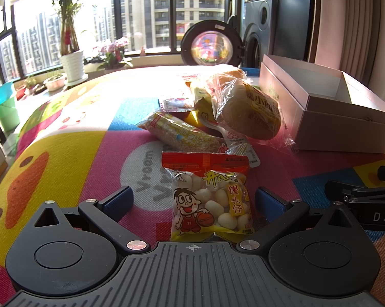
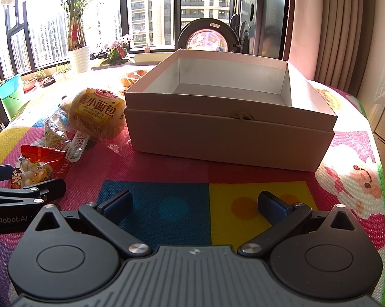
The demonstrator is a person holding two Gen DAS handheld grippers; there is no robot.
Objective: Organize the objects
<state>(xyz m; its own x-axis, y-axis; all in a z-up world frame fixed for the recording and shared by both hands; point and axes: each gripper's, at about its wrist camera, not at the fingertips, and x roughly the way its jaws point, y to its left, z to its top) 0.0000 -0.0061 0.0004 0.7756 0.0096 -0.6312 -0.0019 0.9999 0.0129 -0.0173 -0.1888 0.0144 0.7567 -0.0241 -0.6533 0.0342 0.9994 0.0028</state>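
Observation:
A red and yellow snack bag of small white puffs lies on the colourful mat between the fingers of my open left gripper; the pads do not touch it. Behind it lie a yellow cereal bar, a wrapped bread bun and other packets. An open, empty white cardboard box stands to the right. My right gripper is open and empty, low over the mat in front of the box. The snack bag and bun also show in the right wrist view.
The mat covers a table whose right edge is close to the box. Potted plants and a green bucket stand by the windows. A washing machine with open door is behind the table.

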